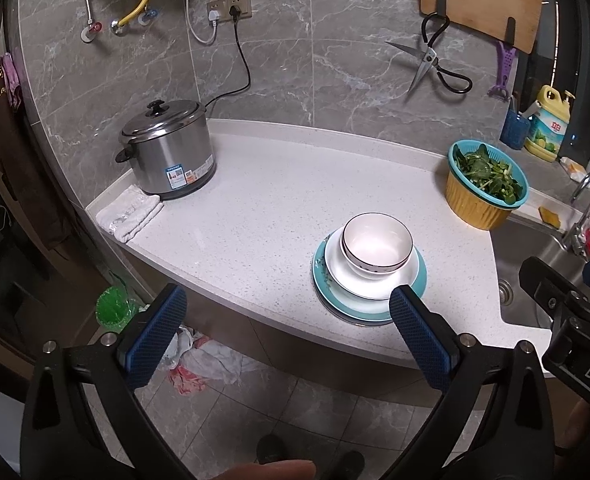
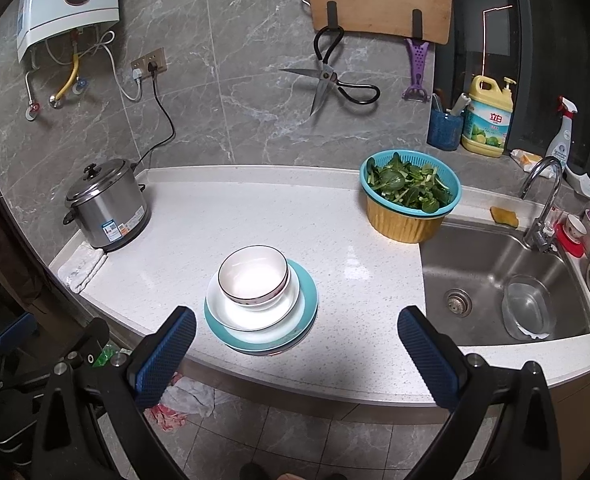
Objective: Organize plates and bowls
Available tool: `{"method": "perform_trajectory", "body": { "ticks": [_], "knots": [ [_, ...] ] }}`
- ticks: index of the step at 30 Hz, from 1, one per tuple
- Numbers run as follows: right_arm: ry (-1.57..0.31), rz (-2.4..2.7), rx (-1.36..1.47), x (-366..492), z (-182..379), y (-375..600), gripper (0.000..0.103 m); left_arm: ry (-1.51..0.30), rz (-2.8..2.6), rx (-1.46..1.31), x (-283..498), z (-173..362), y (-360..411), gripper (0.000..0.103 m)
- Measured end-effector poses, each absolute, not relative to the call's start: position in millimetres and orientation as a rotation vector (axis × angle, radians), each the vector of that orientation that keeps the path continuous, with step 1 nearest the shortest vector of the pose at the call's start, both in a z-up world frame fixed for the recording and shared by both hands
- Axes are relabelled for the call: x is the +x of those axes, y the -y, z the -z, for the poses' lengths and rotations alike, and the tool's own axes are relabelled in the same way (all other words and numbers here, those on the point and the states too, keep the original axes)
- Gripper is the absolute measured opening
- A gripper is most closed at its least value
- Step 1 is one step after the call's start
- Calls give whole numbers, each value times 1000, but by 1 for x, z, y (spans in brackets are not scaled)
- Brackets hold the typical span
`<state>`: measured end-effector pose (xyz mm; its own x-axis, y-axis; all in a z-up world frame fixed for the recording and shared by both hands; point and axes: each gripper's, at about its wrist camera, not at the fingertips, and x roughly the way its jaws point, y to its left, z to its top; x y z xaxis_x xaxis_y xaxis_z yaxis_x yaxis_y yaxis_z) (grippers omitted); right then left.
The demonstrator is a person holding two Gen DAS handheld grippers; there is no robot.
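A white bowl with a dark rim sits in a white deep plate, which rests on a teal-rimmed plate near the counter's front edge. My left gripper is open and empty, held off the front edge, with the stack just beyond its right finger. My right gripper is open and empty, with the stack just beyond, left of centre. The right gripper's body also shows at the right edge of the left wrist view.
A steel rice cooker stands at the back left by a folded cloth. A teal colander of greens in a yellow basin stands beside the sink. Scissors and a cutting board hang on the wall.
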<state>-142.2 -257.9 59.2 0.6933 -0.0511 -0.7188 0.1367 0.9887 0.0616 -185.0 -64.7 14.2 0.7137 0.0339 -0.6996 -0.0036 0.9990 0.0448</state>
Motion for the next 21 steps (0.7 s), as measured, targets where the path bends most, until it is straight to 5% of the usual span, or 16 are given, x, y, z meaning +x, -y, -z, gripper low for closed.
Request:
{"method": "perform_trajectory", "body": {
  "ticks": [21],
  "knots": [
    [-798,114,115,-145,-60,262,103,-772,-28,27,-193,-11,71,103]
  ]
}}
